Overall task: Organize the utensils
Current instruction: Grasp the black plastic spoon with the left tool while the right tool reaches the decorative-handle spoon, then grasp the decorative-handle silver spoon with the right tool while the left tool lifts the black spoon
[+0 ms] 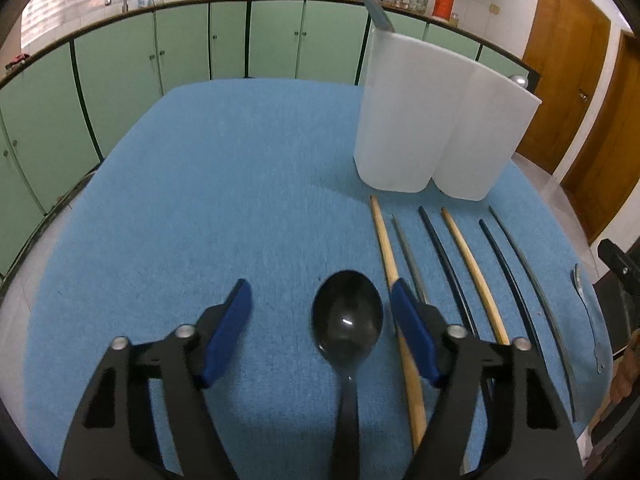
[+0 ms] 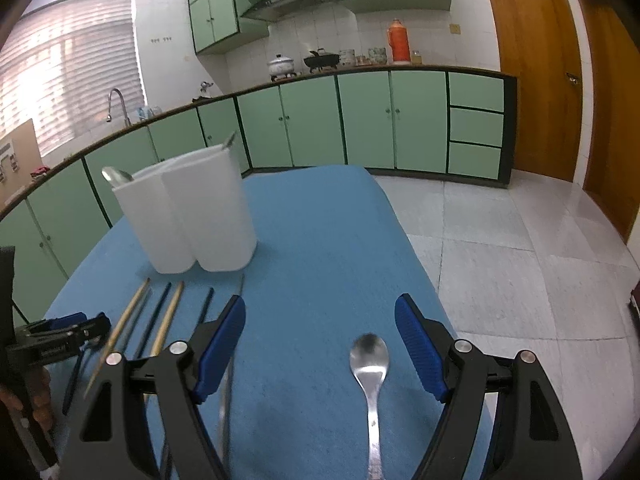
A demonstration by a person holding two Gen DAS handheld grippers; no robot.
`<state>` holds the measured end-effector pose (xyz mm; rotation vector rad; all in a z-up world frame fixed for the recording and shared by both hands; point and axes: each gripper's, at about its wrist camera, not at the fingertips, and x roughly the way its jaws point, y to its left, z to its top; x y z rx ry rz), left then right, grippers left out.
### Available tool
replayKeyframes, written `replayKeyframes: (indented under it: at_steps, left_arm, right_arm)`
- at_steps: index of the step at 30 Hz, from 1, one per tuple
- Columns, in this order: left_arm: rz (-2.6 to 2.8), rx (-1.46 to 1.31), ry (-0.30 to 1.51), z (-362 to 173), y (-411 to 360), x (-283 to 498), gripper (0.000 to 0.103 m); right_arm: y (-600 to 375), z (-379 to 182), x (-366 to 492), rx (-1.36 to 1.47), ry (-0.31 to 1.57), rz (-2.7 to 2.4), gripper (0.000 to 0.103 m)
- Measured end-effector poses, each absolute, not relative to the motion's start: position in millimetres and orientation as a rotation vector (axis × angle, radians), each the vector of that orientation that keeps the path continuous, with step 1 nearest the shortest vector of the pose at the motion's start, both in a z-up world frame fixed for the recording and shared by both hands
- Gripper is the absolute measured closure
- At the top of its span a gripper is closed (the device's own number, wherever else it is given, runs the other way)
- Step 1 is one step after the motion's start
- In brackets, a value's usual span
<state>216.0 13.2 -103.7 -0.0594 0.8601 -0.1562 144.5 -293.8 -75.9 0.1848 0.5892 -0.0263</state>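
Six chopsticks (image 1: 472,272), two loose spoons, black spoon (image 1: 347,320), metal spoon (image 2: 370,364)

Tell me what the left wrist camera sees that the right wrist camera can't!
Only the left wrist view shows the black spoon lying between the open left hand-held gripper. Only the right wrist view shows the range hood and floor tiles. Both show the white holder, chopsticks, blue mat and silver spoon.

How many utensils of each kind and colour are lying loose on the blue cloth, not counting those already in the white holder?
Wooden chopsticks: 2
Dark chopsticks: 2
Grey chopsticks: 2
Black spoon: 1
Metal spoon: 1
Total: 8
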Motion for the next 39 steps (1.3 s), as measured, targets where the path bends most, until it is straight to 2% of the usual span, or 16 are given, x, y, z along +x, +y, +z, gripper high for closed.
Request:
replayKeyframes:
  at_steps: [9, 16, 18, 20, 28, 31, 33, 37, 39]
  left_arm:
    - [-0.165, -0.041, 0.868, -101, 7, 220, 0.052]
    - [-0.147, -0.006, 0.873, -103, -1, 221, 0.052]
    - [-0.142, -0.01, 0.873, -102, -2, 221, 0.058]
    - [-0.142, -0.018, 0.873, -103, -3, 221, 0.059]
    - [-0.142, -0.01, 0.876, -102, -4, 222, 0.06]
    - [-0.14, -0.01, 0.876, -102, -3, 222, 0.063]
    - [-0.141, -0.008, 0.876, -102, -3, 223, 0.069]
    - [-0.139, -0.002, 0.876, -103, -3, 223, 0.069]
    - [-0.14, -0.003, 0.875, -102, -3, 223, 0.069]
  right_arm:
    - [-300, -79, 144, 0.161, 0.623, -0.038, 0.027]
    - [-303, -92, 149, 0.103, 0.721, -0.046, 0.028]
    - [-307, -97, 152, 0.104, 0.742, -0.054, 0.028]
    - [-311, -100, 155, 0.121, 0.753, -0.042, 0.029]
    - [-315, -110, 173, 0.103, 0.824, -0.055, 0.046]
    - [-314, -111, 176, 0.082, 0.837, -0.066, 0.053]
    - [-313, -111, 175, 0.08, 0.84, -0.063, 0.06]
    - [-307, -111, 173, 0.057, 0.847, -0.056, 0.066]
    - [-307, -111, 172, 0.061, 0.846, -0.046, 0.075]
